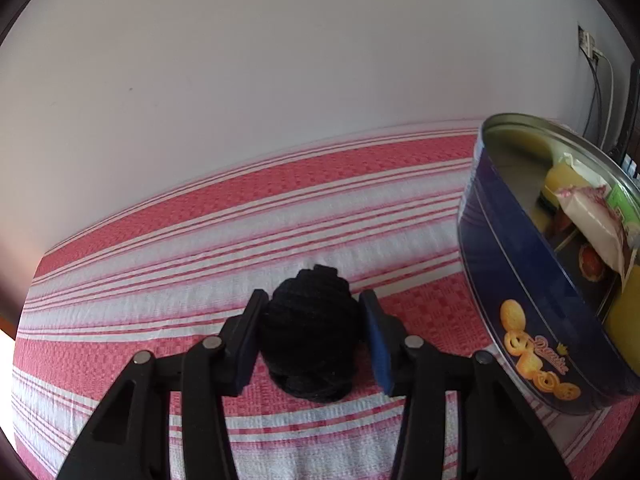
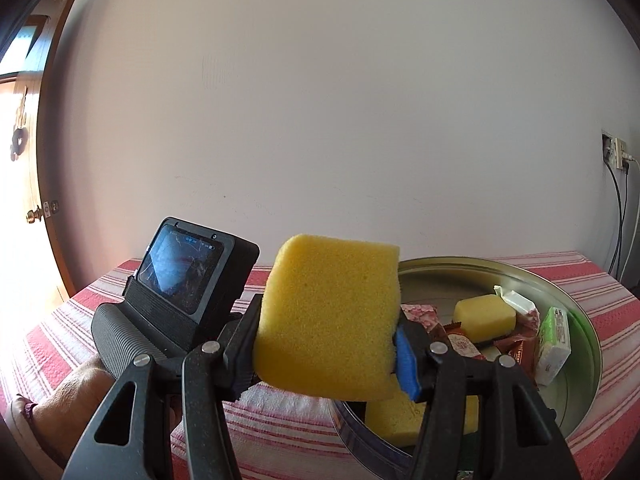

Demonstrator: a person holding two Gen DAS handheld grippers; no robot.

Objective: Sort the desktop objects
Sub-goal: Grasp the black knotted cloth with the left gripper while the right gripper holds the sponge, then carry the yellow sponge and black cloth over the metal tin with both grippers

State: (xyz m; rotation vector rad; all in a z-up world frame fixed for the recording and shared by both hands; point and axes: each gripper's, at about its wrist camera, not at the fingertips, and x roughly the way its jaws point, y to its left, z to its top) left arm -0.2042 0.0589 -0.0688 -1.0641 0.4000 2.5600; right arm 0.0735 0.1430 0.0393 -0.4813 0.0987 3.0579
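Our bench (image 1: 200,208), under its striped cloth, carries the biscuit tin (image 1: 520,280), already crowded. Our right gripper (image 2: 326,344) has its fingers squeezed on a yellow sponge (image 2: 328,320) above the tin's near rim; released early, we judge it could bounce outside. Our left gripper (image 1: 312,340) straddles the black yarn ball (image 1: 310,332) on the cloth, fingers open; closing off-centre might roll it away.
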